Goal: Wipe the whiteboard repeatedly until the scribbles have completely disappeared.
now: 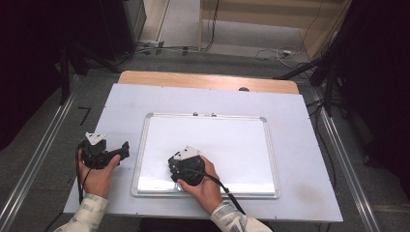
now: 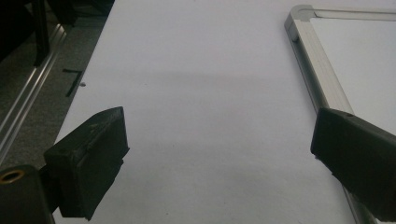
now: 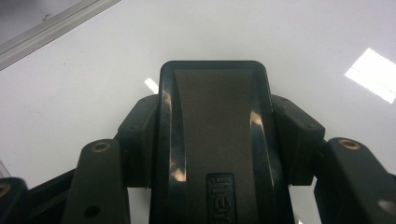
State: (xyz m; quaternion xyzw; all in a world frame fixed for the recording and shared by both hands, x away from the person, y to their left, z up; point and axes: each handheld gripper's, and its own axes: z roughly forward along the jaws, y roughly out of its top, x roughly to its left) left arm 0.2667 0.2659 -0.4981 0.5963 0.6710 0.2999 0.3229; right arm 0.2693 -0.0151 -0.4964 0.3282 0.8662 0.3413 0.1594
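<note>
A white board (image 1: 232, 140) with a silver frame lies flat in the middle of the table. My right gripper (image 1: 176, 164) rests on its lower left part. In the right gripper view, the right gripper (image 3: 215, 116) is shut on a black eraser (image 3: 212, 140) with a glossy rim, pressed flat against the board's white surface (image 3: 93, 79). My left gripper (image 1: 123, 150) sits on the table just left of the board. In the left gripper view, the left gripper (image 2: 219, 135) is open with nothing between its jaws, and the board's frame (image 2: 317, 74) runs past its right jaw.
A white sheet (image 1: 121, 111) covers the wooden table (image 1: 208, 79), whose far edge shows beyond it. Metal rails (image 1: 38, 154) run along the floor at both sides. Cables and dark stands lie on the floor behind the table.
</note>
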